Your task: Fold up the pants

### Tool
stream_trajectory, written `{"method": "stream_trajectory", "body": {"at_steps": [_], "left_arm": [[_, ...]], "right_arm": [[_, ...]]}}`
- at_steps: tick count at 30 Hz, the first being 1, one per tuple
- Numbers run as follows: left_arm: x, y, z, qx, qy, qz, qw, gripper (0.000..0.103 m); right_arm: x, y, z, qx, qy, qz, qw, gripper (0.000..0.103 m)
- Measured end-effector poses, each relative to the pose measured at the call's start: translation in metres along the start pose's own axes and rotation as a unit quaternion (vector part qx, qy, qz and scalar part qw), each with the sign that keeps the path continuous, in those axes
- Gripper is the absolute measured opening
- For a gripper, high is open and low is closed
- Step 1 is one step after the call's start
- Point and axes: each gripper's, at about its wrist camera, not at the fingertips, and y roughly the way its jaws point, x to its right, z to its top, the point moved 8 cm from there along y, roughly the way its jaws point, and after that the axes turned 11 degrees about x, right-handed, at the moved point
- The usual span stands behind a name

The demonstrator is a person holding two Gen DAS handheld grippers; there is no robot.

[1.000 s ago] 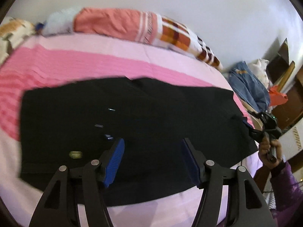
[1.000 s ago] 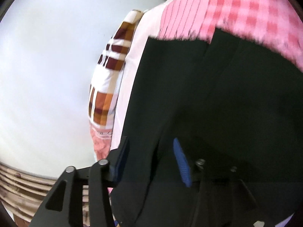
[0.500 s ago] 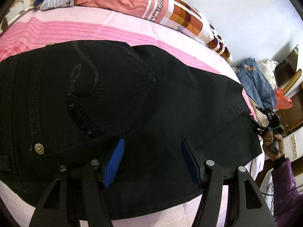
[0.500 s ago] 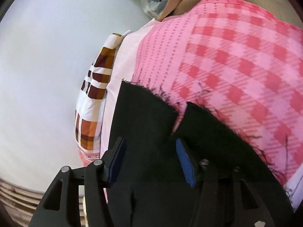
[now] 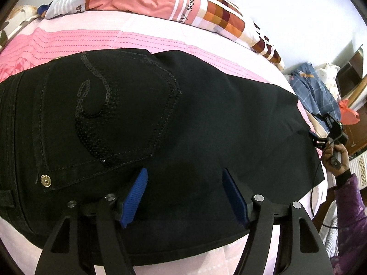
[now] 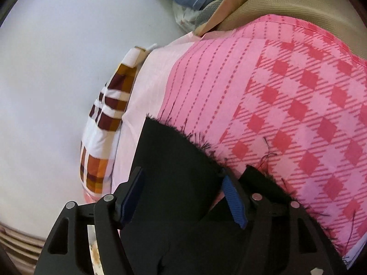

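Black pants (image 5: 206, 119) lie flat across the pink bed sheet (image 5: 96, 41), the sequinned back pocket (image 5: 119, 105) to the left. My left gripper (image 5: 184, 174) hovers over the seat near the front edge. Its jaws are opening, with only flat cloth beneath them. In the right wrist view the frayed leg hems (image 6: 174, 151) lie between and under the blue pads (image 6: 234, 201) of my right gripper (image 6: 183, 197). Its jaws are opening and the pads do not press the cloth. The left wrist view shows the right gripper (image 5: 321, 137) at the leg end, held by a hand (image 5: 337, 158).
A patchwork pillow (image 5: 206, 16) lies along the wall side of the bed. Blue clothes (image 5: 314, 91) and wooden furniture (image 5: 353, 73) stand beyond the bed's right end. A beige cushion (image 6: 298, 2) lies past the checked sheet (image 6: 298, 105).
The left gripper came in lower over the pants, so the pocket now fills the view. The right gripper slid back along the leg to the frayed hems, and its jaws widened.
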Motion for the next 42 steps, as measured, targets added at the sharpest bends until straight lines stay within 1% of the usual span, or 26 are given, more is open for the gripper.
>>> {"method": "stream_trajectory", "body": {"at_steps": [1,3,4,6,7,8,9,10,11,12,13,16,18,19,24,28,33,36,38,40,42], "left_arm": [[0.0,0.0,0.0,0.0,0.001,0.001,1.0,0.069],[0.001,0.001,0.0,0.0,0.003,0.0,1.0,0.07],[0.001,0.001,0.0,0.001,0.004,0.0,1.0,0.072],[0.004,0.003,0.0,0.003,0.007,0.0,1.0,0.075],[0.005,0.003,0.0,0.003,0.009,0.001,1.0,0.076],[0.006,0.004,-0.001,0.004,0.013,0.003,0.9999,0.076],[0.007,0.004,-0.001,0.004,0.017,0.004,0.9998,0.077],[0.007,0.004,-0.002,0.004,0.021,0.005,0.9998,0.078],[0.008,0.004,-0.002,0.004,0.025,0.006,0.9997,0.078],[0.008,0.004,-0.003,0.003,0.028,0.007,0.9996,0.079],[0.009,0.005,-0.003,0.003,0.031,0.008,0.9995,0.079],[0.009,0.004,-0.003,0.005,0.033,0.006,0.9994,0.079],[0.007,0.003,-0.002,0.008,0.028,0.001,0.9996,0.079],[0.006,0.002,-0.002,0.01,0.025,0.001,0.9996,0.079],[-0.003,-0.008,0.004,0.021,0.009,0.009,0.9997,0.079],[-0.014,-0.018,0.006,0.026,-0.002,0.019,0.9995,0.079],[-0.029,-0.034,0.009,0.038,-0.016,0.032,0.9986,0.079],[-0.037,-0.045,0.011,0.048,-0.02,0.037,0.998,0.079],[-0.04,-0.051,0.011,0.051,-0.019,0.04,0.9977,0.079],[-0.042,-0.056,0.01,0.054,-0.015,0.043,0.9975,0.079],[-0.042,-0.06,0.01,0.056,-0.013,0.043,0.9974,0.079]], "right_arm": [[-0.004,0.003,-0.004,-0.011,-0.008,0.003,1.0,0.066],[-0.01,0.01,-0.019,-0.049,-0.003,0.031,0.998,0.066],[-0.012,0.011,-0.023,-0.058,-0.009,0.04,0.998,0.066],[-0.015,0.012,-0.023,-0.058,-0.012,0.052,0.997,0.067],[-0.015,0.012,-0.023,-0.057,-0.01,0.057,0.997,0.06],[-0.015,0.015,-0.023,-0.057,-0.016,0.054,0.997,0.052],[-0.016,0.018,-0.025,-0.062,-0.022,0.053,0.996,0.026],[-0.012,0.025,-0.029,-0.072,-0.025,0.045,0.996,0.007],[-0.008,0.032,-0.032,-0.079,-0.02,0.035,0.996,0.003],[-0.004,0.036,-0.034,-0.078,-0.009,0.039,0.996,0.001],[-0.002,0.036,-0.034,-0.073,0.002,0.048,0.996,0.001],[-0.008,0.026,-0.036,-0.056,-0.008,0.051,0.997,0.003],[-0.016,0.01,-0.038,-0.051,0.005,0.076,0.996,0.003],[-0.021,-0.002,-0.039,-0.046,0.01,0.089,0.995,0.003],[-0.032,-0.061,-0.039,-0.031,0.036,0.128,0.991,0.003],[-0.029,-0.107,-0.037,-0.018,0.053,0.137,0.989,0.003],[-0.014,-0.149,-0.045,-0.008,0.063,0.12,0.991,0.003],[0.009,-0.162,-0.049,-0.002,0.071,0.095,0.993,0.003],[0.035,-0.165,-0.054,-0.003,0.092,0.077,0.993,0.003],[0.065,-0.16,-0.067,-0.014,0.111,0.047,0.993,0.003],[0.093,-0.155,-0.077,-0.022,0.133,0.029,0.99,0.003]]}}
